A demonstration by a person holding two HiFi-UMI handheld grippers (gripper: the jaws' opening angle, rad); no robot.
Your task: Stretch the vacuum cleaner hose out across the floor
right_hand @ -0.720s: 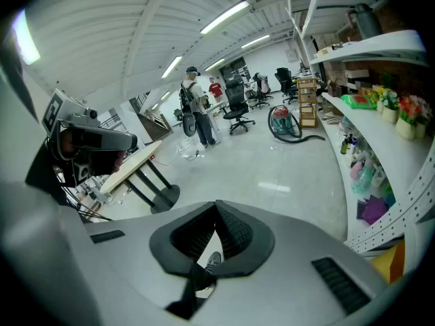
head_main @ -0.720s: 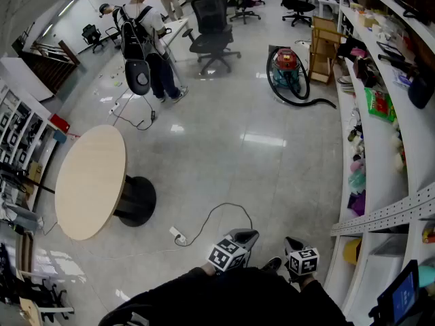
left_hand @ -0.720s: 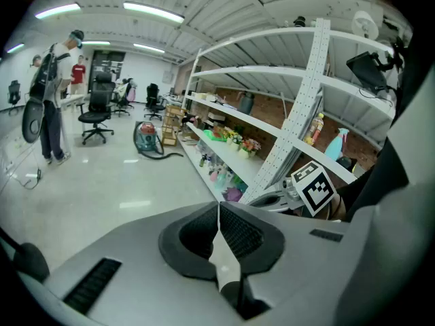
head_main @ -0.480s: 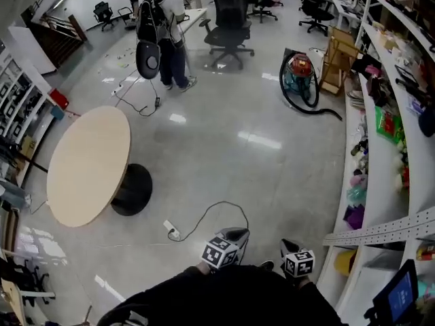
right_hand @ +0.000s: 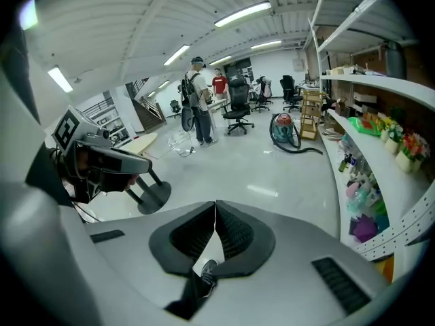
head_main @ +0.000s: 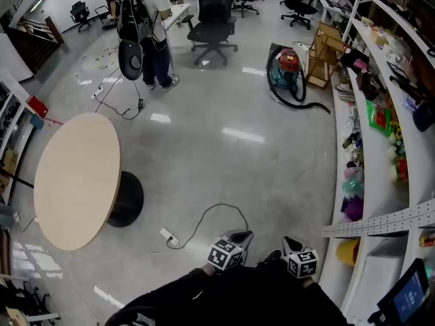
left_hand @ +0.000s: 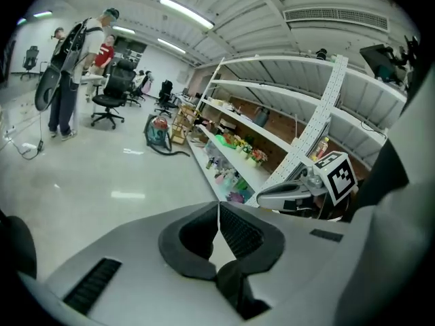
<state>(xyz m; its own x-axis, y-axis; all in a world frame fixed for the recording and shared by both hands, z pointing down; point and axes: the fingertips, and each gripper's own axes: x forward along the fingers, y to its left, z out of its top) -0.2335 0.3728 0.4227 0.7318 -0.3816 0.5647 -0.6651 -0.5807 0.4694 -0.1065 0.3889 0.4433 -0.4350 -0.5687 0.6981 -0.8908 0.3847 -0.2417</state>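
The left gripper [head_main: 242, 236] and the right gripper [head_main: 290, 243] sit low in the head view, each with its jaws pressed together on nothing. Well apart from them, the vacuum cleaner [head_main: 287, 68] stands beside the shelves [head_main: 380, 156]. Its black hose [head_main: 300, 101] loops around it, the end trailing along the floor [head_main: 231, 155]. A round table [head_main: 71, 182] stands at the left.
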